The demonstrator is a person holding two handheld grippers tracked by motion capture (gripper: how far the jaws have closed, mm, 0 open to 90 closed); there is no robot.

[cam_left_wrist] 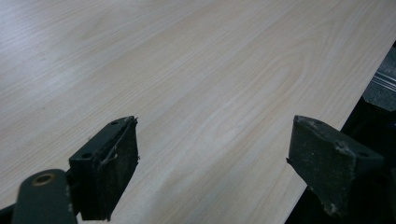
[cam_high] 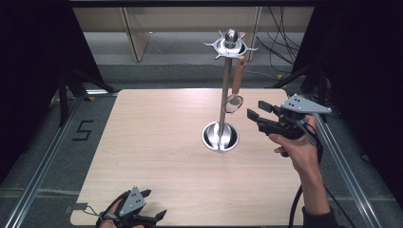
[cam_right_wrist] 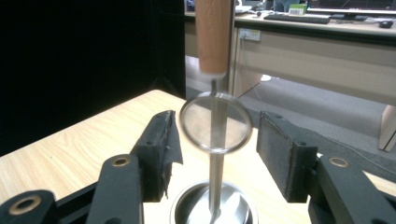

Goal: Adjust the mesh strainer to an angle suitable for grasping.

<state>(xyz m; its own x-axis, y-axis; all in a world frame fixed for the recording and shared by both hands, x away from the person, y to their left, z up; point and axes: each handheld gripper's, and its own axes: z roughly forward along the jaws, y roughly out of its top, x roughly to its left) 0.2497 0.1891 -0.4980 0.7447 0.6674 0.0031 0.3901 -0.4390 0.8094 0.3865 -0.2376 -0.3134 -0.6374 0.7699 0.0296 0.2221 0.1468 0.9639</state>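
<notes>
left hand-held gripper (cam_high: 151, 205): open (holds nothing) | right hand-held gripper (cam_high: 257, 111): open, beside hanging strainer (cam_high: 233, 103) | stand (cam_high: 223, 95) base bowl (cam_high: 233, 141)

Strainer (cam_right_wrist: 215, 122) blurred, handle top cut off

Light wood-grain table (cam_high: 157, 156) bearing one object directly: a steel stand (cam_high: 220, 136), its round dish base resting on the top just ahead of and below the right gripper's fingers (cam_right_wrist: 161, 149). Bare tabletop lies beneath and ahead of the left gripper's fingers (cam_left_wrist: 112, 172).
</notes>
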